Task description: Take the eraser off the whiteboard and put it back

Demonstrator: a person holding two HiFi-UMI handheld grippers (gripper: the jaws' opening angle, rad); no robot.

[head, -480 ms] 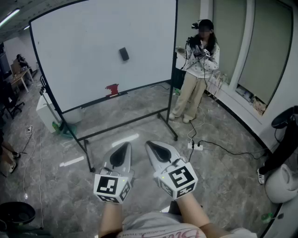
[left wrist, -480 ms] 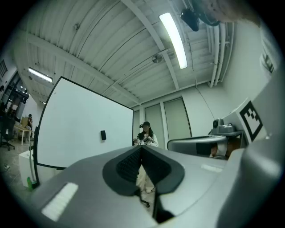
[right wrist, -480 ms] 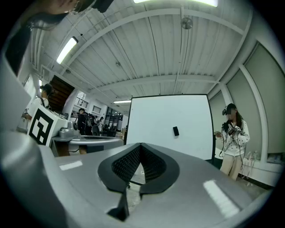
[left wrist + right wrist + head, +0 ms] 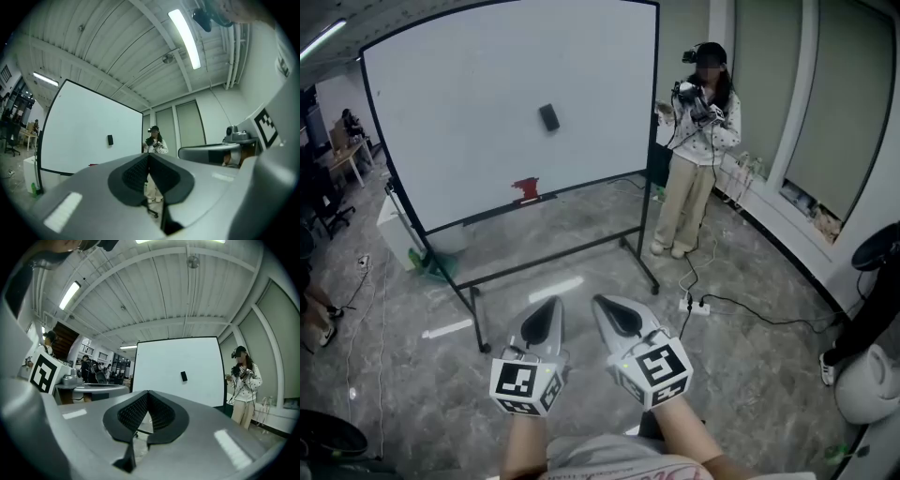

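**Both grippers shut, eraser on the board**

In the head view both forearms reach forward from the bottom edge, side by side. The left gripper point(image 4: 551, 306) and right gripper point(image 4: 602, 302) are held about level above the grey floor point(image 4: 750, 356), pointing toward the whiteboard point(image 4: 459, 103). Their tips angle slightly toward each other, near but not touching, and their marker cubes sit close to the wrists.

Each gripper view shows its dark ribbed pads meeting at the tip, with nothing between them.

The eraser point(image 4: 548, 117), a small dark block, sits on the board's white face right of centre, well apart from both grippers. A red thing point(image 4: 525, 187) rests at the board's lower rail. A person point(image 4: 698, 141) stands just beside the board's right edge, holding dark gear at chest height.
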